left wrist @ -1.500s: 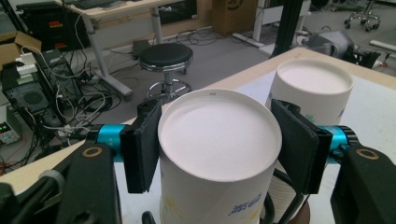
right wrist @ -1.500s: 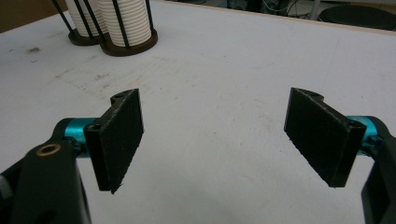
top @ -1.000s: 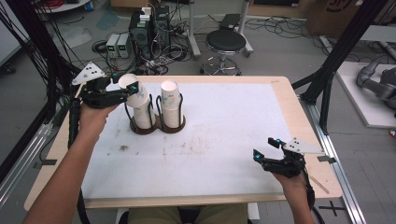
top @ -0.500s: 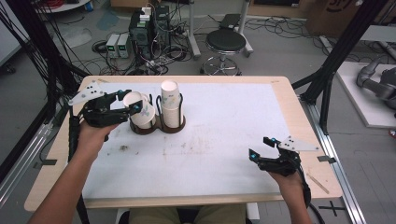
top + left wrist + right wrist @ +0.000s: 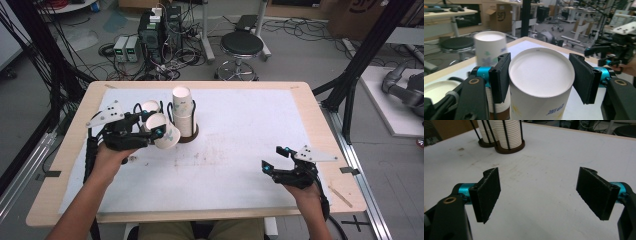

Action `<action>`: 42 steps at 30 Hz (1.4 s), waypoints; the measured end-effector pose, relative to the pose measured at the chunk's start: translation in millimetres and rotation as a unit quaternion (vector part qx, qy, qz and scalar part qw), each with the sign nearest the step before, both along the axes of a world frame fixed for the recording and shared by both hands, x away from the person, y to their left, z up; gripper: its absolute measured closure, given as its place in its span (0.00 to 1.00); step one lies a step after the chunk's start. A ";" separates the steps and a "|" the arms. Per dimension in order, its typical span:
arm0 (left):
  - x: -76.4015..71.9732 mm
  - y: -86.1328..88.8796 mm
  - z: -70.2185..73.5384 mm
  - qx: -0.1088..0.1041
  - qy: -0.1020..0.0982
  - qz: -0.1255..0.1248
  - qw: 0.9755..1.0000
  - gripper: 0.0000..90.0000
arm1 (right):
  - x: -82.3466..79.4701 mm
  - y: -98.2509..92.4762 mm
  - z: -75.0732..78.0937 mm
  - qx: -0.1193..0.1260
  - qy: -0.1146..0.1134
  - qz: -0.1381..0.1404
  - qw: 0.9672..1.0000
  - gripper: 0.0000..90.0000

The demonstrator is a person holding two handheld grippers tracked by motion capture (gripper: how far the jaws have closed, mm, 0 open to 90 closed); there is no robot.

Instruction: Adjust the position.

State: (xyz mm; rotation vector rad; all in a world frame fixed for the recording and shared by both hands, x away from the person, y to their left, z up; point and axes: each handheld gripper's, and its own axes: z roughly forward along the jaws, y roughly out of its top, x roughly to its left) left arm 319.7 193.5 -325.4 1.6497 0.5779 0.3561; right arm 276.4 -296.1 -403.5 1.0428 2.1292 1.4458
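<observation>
The tabletop (image 5: 240, 165), a pale wooden slab under a matte white sheet with faint grey scuffs, spans the middle of the high view. Toward its upper left stand two dark wire cup holders (image 5: 192, 131) with round brown bases, each ringed by thin black rods; the right one carries a tall stack of ribbed white paper cups (image 5: 183, 111), the left one a shorter stack (image 5: 149, 106).

The change is on the left side of the frame. A second ago the left gripper (image 5: 159, 133) was up at the left holder with the paper cup (image 5: 166, 135) just above its stack; now the hand has come down and toward the frame's lower left, and the cup rides with it, tipped over and clear of both holders. The cup seems pulled free, so setting it down on the open sheet looks like the next step.

In the left gripper view its jaws are clamped on the cup's smooth, tapered wall just under the rolled rim, blue print showing below.

The right gripper (image 5: 276, 159), at lower right, has hardly moved; its jaws stand wide apart, holding nothing.
</observation>
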 end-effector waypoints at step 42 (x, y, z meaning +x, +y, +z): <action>-18.7 -91.3 -32.8 0.038 0.012 -0.149 0.988 0.41 | 25.6 130.2 9.0 -0.011 0.001 0.270 0.963 0.23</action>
